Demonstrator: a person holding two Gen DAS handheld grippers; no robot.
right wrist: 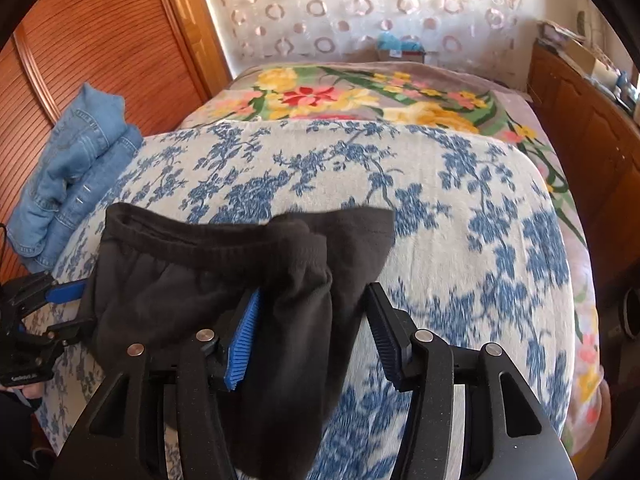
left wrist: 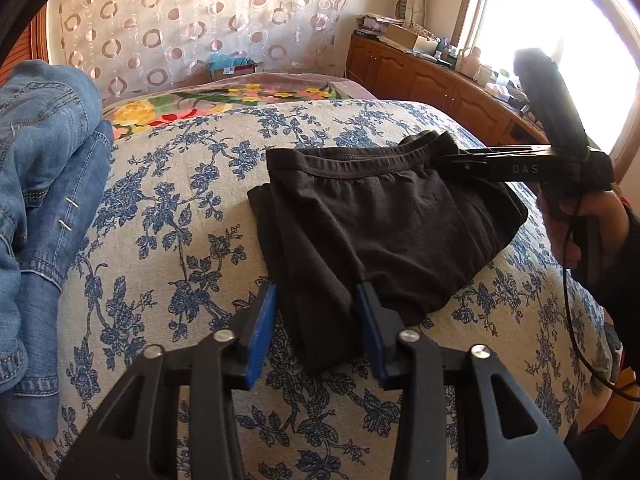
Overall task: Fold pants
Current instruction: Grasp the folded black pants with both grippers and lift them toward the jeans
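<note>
Pants of soft black knit (left wrist: 384, 220), folded, lie crosswise between both open claws: left gripper (left wrist: 316, 312) straddles the near edge, right gripper (right wrist: 312, 320) the waistband end

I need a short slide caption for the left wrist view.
Open left gripper straddles folded black pants on the floral bedspread.

The black pants (left wrist: 384, 216) are folded into a compact bundle on the blue-floral bed (left wrist: 168, 208), elastic waistband on the far side, one corner bunched up and lifted.
</note>
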